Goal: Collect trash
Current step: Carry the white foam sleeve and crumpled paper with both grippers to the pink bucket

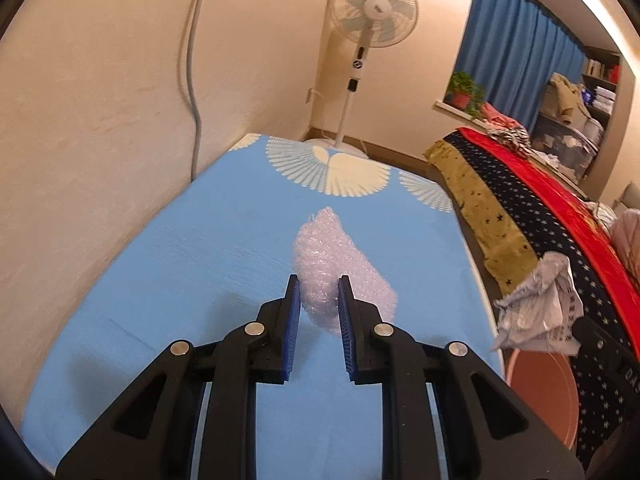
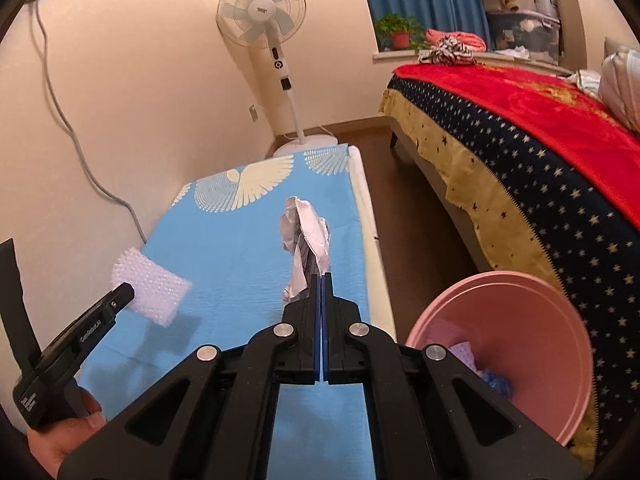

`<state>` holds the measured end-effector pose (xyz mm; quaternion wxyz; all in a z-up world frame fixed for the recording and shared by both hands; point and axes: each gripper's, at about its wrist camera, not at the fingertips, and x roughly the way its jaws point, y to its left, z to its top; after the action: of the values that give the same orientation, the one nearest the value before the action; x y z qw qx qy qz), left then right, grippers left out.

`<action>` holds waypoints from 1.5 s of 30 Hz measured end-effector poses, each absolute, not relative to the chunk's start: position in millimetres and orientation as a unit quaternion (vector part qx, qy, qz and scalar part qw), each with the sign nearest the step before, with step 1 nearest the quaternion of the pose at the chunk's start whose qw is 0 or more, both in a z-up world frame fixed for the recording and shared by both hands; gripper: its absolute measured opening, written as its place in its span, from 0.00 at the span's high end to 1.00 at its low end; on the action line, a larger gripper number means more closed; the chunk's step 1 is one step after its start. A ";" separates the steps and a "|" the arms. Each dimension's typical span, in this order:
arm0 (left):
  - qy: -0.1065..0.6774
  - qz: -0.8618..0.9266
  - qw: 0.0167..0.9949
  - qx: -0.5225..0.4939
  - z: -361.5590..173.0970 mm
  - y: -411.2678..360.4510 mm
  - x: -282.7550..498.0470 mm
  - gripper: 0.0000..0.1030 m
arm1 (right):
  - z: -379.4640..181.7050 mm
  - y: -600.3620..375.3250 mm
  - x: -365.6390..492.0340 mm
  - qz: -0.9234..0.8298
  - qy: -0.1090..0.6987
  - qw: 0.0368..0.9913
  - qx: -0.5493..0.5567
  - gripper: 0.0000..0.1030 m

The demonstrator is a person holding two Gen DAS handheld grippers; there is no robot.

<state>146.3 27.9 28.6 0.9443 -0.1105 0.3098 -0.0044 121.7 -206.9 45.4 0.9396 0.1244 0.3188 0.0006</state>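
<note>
My left gripper point(image 1: 319, 284) is shut on a wad of white bubble wrap point(image 1: 340, 264) and holds it above the blue table point(image 1: 180, 272). The wad also shows in the right wrist view point(image 2: 154, 292), held by the left gripper point(image 2: 126, 292). My right gripper point(image 2: 321, 276) is shut on a crumpled white plastic mailer bag point(image 2: 306, 236), lifted over the table's point(image 2: 224, 264) right part. The mailer bag also shows in the left wrist view point(image 1: 538, 312). A pink basin point(image 2: 532, 320) stands on the floor right of the table, with some scraps inside.
A bed with a red and star-patterned blanket point(image 2: 540, 140) stands right of the basin. A standing fan point(image 2: 264, 16) is in the far corner. A wall point(image 1: 100, 120) runs along the table's left side with a hanging cable point(image 1: 194, 80).
</note>
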 end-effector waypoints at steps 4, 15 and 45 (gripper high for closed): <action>0.304 -0.018 0.948 -0.095 35.0 14.9 126.6 0.82 | 49.2 -216.9 108.0 -0.004 0.315 0.940 0.129 1.00; 0.289 -0.039 0.953 -0.080 45.3 2.2 93.7 0.82 | 65.1 -238.7 74.6 -0.021 0.290 0.948 0.128 1.00; 0.266 -0.087 0.956 -0.089 48.8 -33.8 76.4 0.82 | 61.1 -276.7 34.3 -0.069 0.272 0.951 0.130 1.00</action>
<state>76.4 -33.8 48.8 0.9558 -0.0892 0.2661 -0.0871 34.3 -276.7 61.1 0.9510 0.1296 0.2721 -0.0694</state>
